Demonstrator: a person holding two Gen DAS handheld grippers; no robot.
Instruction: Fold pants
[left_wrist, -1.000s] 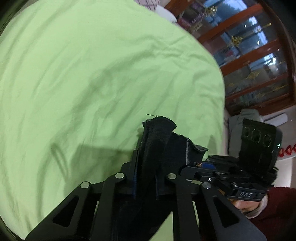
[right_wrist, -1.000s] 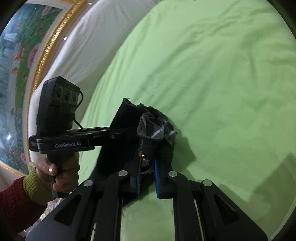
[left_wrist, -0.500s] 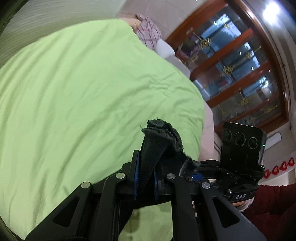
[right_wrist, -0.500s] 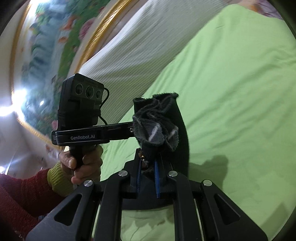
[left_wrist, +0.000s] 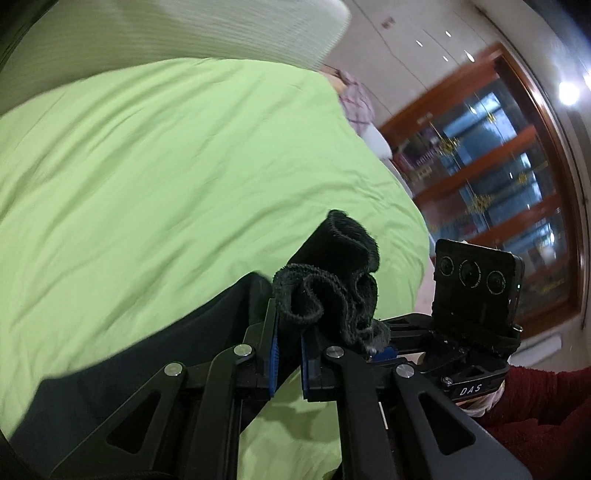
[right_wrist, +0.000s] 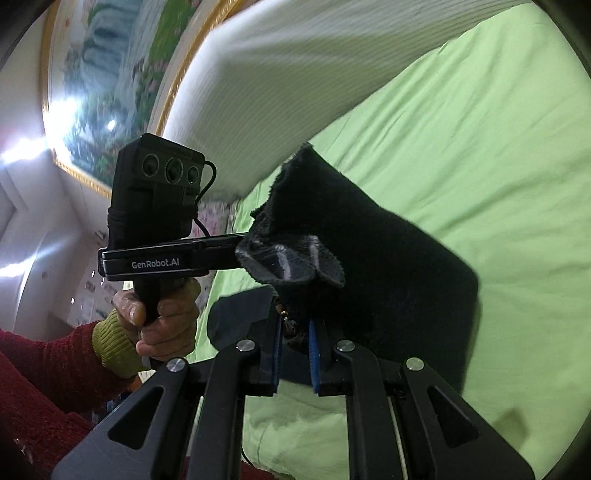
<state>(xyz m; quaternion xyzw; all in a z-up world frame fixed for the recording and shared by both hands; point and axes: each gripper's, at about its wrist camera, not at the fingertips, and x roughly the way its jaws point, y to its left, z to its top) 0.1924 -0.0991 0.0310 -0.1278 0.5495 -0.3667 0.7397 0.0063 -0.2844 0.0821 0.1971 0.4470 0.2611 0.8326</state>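
Observation:
The black pants (right_wrist: 369, 258) hang in the air between my two grippers, over the green bed sheet (right_wrist: 480, 129). My right gripper (right_wrist: 295, 339) is shut on a bunched edge with a grey-striped lining. My left gripper (left_wrist: 288, 332) pinches a rolled black hem (left_wrist: 332, 288), its jaws closing tighter on the cloth. More dark fabric (left_wrist: 147, 369) drapes down to the left under its fingers. The two grippers are close together: the left unit's body (right_wrist: 155, 192) and the hand (right_wrist: 162, 317) holding it show in the right wrist view, and the right unit's body (left_wrist: 476, 280) shows in the left wrist view.
A white ribbed headboard cushion (right_wrist: 295, 74) runs along the far side of the bed. Above it hangs a gold-framed painting (right_wrist: 110, 74). A plaid pillow (left_wrist: 354, 99) lies at the bed's far corner, and a wooden glass-door cabinet (left_wrist: 498, 166) stands beyond. Red sleeves (left_wrist: 535, 424) are nearby.
Both grippers have lifted and swung across the bed with the pants, tilting up so that the headboard and room come into view. More black cloth now hangs below the left gripper.

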